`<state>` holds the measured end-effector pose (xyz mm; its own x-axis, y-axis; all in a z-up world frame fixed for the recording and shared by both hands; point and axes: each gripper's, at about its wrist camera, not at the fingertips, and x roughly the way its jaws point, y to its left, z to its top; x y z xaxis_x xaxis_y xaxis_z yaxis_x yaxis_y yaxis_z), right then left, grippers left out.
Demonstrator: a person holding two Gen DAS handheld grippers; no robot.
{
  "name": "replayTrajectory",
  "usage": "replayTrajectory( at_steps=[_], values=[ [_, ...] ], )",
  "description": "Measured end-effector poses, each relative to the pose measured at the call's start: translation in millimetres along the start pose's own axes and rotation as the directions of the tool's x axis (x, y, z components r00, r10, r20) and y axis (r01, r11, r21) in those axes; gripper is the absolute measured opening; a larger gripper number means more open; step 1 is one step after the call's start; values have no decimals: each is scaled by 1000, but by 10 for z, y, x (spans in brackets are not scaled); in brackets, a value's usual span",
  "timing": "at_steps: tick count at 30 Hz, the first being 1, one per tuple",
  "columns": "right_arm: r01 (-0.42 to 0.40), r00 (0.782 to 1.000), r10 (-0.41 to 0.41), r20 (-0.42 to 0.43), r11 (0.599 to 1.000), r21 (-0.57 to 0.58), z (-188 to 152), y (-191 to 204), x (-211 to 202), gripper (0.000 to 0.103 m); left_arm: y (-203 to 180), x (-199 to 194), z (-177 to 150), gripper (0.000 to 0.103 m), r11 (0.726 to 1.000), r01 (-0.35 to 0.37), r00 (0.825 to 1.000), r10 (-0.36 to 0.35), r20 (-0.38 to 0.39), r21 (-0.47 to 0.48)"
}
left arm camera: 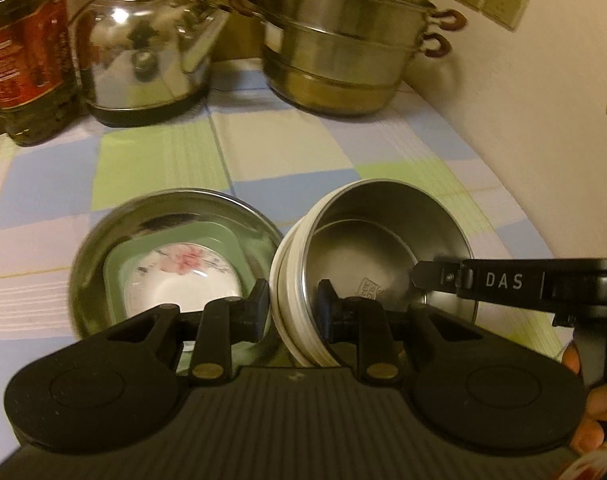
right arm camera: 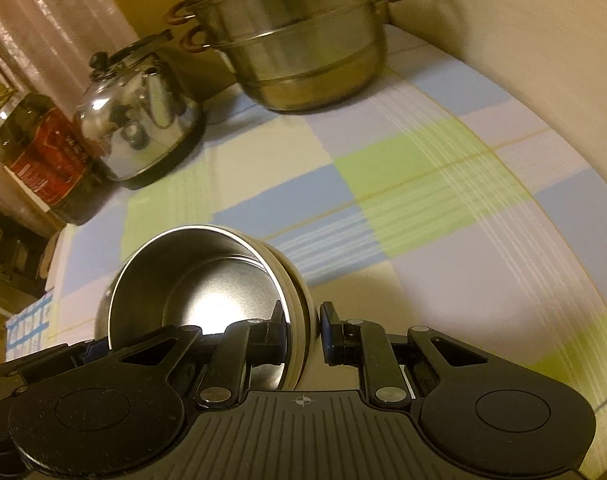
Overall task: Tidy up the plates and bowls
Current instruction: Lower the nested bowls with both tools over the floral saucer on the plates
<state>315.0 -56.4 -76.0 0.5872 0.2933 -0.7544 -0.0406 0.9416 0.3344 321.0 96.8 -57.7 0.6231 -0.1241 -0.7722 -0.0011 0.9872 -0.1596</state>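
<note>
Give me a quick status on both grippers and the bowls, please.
Left gripper and right gripper both shut on white bowl rim. Steel bowl alongside, dishes nested. Nothing in the way.

Kettle (left arm camera: pixel 143 52) stands between bottle (left arm camera: pixel 23 48) and steamer pot (left arm camera: pixel 343 40).

Open cloth in the middle, obstacles at the far edge and near the camera.

The checked tablecloth (left arm camera: pixel 287 148) is bare across its middle and right part, so a hand could pass there freely up to the wall (left arm camera: pixel 543 100) on the right. Along the far side stand an oil bottle (left arm camera: pixel 23 52) at the left, a kettle (left arm camera: pixel 143 56) beside it and a tall steamer pot (left arm camera: pixel 343 40) further right; only narrow gaps separate them. Near, a wide steel bowl (left arm camera: pixel 103 232) holding smaller dishes blocks the left, and the white-sided bowl (left arm camera: pixel 383 232), just beside it, fills the near centre.
</note>
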Motion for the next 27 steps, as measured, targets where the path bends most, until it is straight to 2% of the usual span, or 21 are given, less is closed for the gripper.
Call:
replayTrajectory(
  at_steps=[14,27],
  values=[
    [-93,994,87,-68,990,-101,168,608,384,17,609,-104,69,23,988,-102,995,104,11,-113],
    [-129,987,109,-120,976,-175,312,1043,715,17,1045,-69,172,23,973,-133,991,134,-5,-189]
  ],
)
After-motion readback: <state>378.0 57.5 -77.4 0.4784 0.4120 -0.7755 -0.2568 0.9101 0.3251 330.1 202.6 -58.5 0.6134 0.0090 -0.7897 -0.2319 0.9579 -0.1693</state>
